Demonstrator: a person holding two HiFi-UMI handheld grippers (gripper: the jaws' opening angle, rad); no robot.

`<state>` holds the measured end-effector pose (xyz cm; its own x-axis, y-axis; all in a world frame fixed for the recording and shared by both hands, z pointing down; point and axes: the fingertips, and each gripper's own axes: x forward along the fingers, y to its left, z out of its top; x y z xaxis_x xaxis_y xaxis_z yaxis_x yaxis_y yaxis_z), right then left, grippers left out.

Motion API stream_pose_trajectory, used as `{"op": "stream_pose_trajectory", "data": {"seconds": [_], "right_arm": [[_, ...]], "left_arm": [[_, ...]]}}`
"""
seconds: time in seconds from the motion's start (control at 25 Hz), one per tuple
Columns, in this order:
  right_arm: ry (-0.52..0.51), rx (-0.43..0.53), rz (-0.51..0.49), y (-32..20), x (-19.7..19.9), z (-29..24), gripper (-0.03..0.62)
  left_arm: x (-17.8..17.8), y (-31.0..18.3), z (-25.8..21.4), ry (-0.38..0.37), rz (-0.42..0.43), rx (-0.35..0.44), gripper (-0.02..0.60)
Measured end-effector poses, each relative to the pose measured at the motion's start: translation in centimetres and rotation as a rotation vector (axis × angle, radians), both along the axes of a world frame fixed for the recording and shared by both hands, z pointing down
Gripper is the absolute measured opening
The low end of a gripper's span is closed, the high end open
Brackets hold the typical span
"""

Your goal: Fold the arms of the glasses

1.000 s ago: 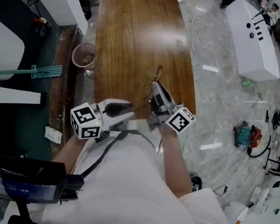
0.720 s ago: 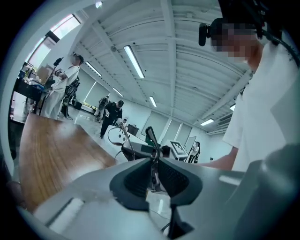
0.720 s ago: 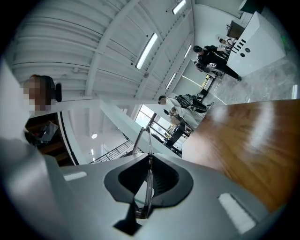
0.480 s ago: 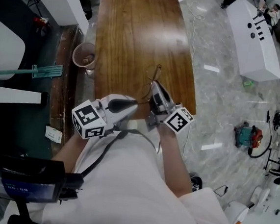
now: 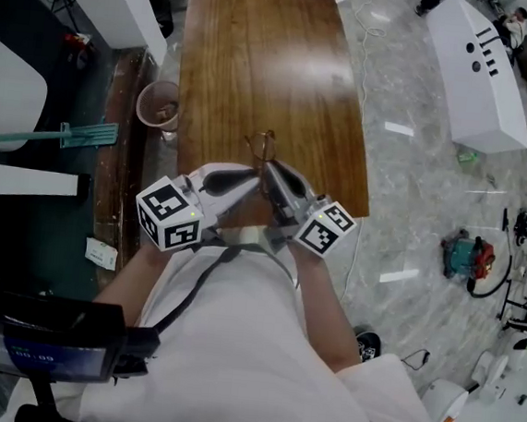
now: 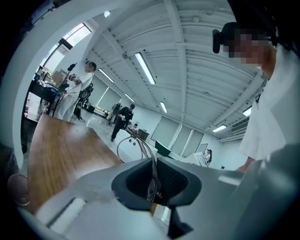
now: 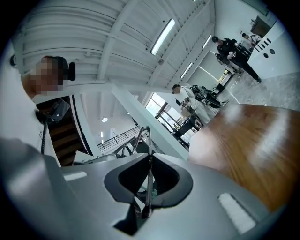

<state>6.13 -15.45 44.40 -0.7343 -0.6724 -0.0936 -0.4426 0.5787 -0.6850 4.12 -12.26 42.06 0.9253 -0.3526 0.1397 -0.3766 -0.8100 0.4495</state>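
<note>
Thin wire-framed glasses [image 5: 261,146] hang in the air above the near edge of the brown wooden table [image 5: 260,57], lenses away from me. My left gripper [image 5: 252,176] comes in from the left and is shut on one arm; its jaws have just closed in from wide and eased a little, the wire still pinched between the pads. In the left gripper view the arm [image 6: 152,174] runs out of the left gripper [image 6: 153,178] to a round lens rim [image 6: 127,148]. My right gripper [image 5: 273,167] is shut on the other arm [image 7: 149,168], seen edge-on in the right gripper [image 7: 149,182].
A pinkish bin [image 5: 157,104] stands on the floor by the table's left side, a green broom [image 5: 62,134] beyond it. A white counter [image 5: 472,68] and a red and green machine [image 5: 468,256] stand on the tiled floor to the right. People [image 6: 121,121] stand far off.
The left gripper, open and apart a second ago, came in and closed on a glasses arm. Both grippers and the glasses then shifted left and slightly up.
</note>
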Motion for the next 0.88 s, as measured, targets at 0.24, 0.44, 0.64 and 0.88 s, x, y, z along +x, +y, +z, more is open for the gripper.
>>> {"op": "stream_pose_trajectory", "data": {"seconds": [0.24, 0.44, 0.64, 0.88], "right_arm": [[0.032, -0.010, 0.023, 0.0, 0.4, 0.7, 0.031], [0.057, 0.005, 0.010, 0.0, 0.0, 0.8, 0.031], [0.073, 0.028, -0.023, 0.4, -1.4, 0.3, 0.031], [0.090, 0.055, -0.062, 1.3, -2.0, 0.0, 0.029]], "left_arm": [[-0.9, 0.8, 0.8, -0.010, -0.010, -0.024, 0.041], [-1.2, 1.2, 0.0, 0.044, -0.003, -0.022, 0.034], [-1.2, 0.6, -0.3, 0.060, -0.006, -0.013, 0.006], [-1.2, 0.6, -0.2, 0.061, -0.006, -0.024, 0.006]]}}
